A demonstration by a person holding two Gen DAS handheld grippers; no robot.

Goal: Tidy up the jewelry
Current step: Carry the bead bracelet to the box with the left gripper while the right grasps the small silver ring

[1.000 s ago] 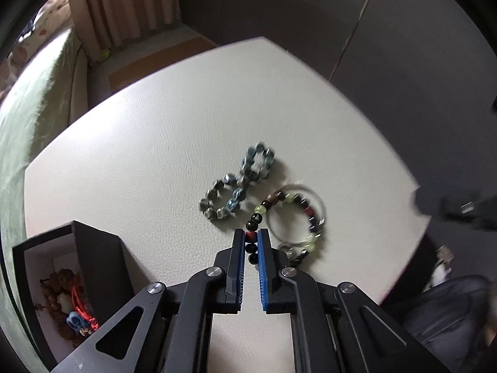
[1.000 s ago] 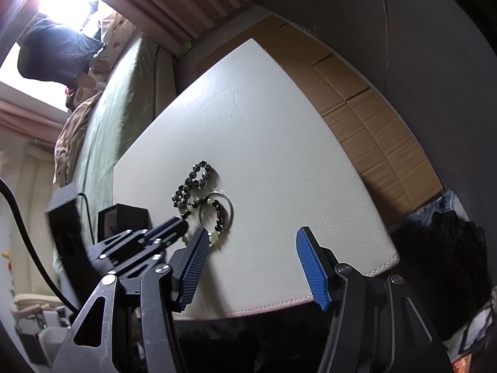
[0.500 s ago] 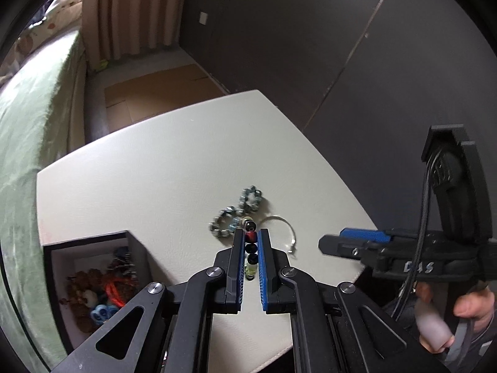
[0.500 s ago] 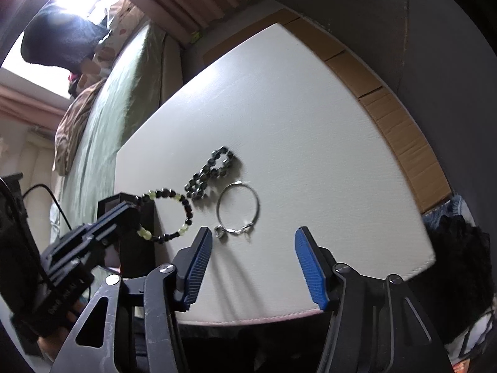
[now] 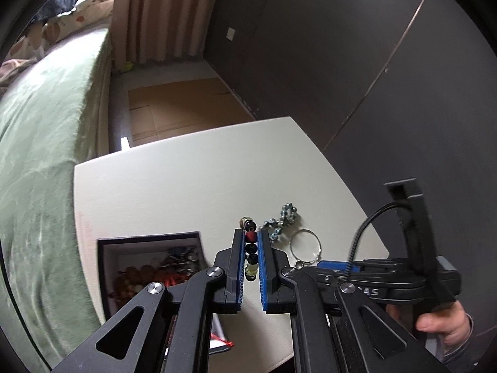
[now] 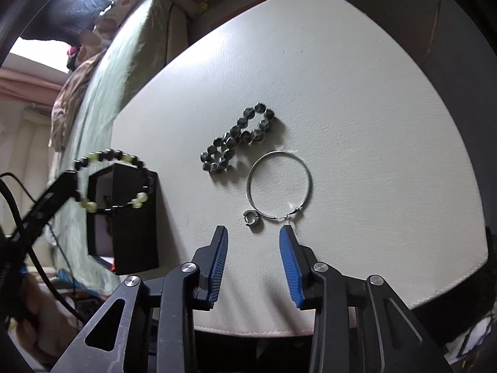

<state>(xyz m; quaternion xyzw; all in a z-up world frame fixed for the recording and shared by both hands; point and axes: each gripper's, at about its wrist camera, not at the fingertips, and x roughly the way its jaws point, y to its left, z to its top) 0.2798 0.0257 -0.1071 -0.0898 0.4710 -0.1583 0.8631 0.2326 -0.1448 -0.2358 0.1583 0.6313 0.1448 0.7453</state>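
Pale and leather-textured, the table (image 6: 357,99) fills most of the right wrist view, with a green-covered bed (image 5: 46,143) along the left of both frames and a dark wall at the upper right of the left wrist view. At lower left of that view sits the black jewelry box (image 5: 149,242), open, with a jumble of coloured pieces inside.

A second ago the mixed bead bracelet (image 6: 111,183) lay on the table beside the others; now it hangs off the surface, pinched between the blue pads of the left gripper (image 5: 251,258), and in the right wrist view it dangles at centre left, in front of the box. That piece looks close to being dropped in.

Two bracelets and a small clasp are left on the table. The grey-green faceted bracelet (image 6: 237,138) lies in a figure-eight near centre, and the thin silver bangle (image 6: 279,185) sits just below and right of it, with a small silver clasp ring (image 6: 251,217) at its lower left edge. The right gripper (image 6: 253,233) has come in low over that clasp; its jaws have just been narrowing but grip nothing yet, the clasp lying just ahead of the tips. The bangle seems the next pick.
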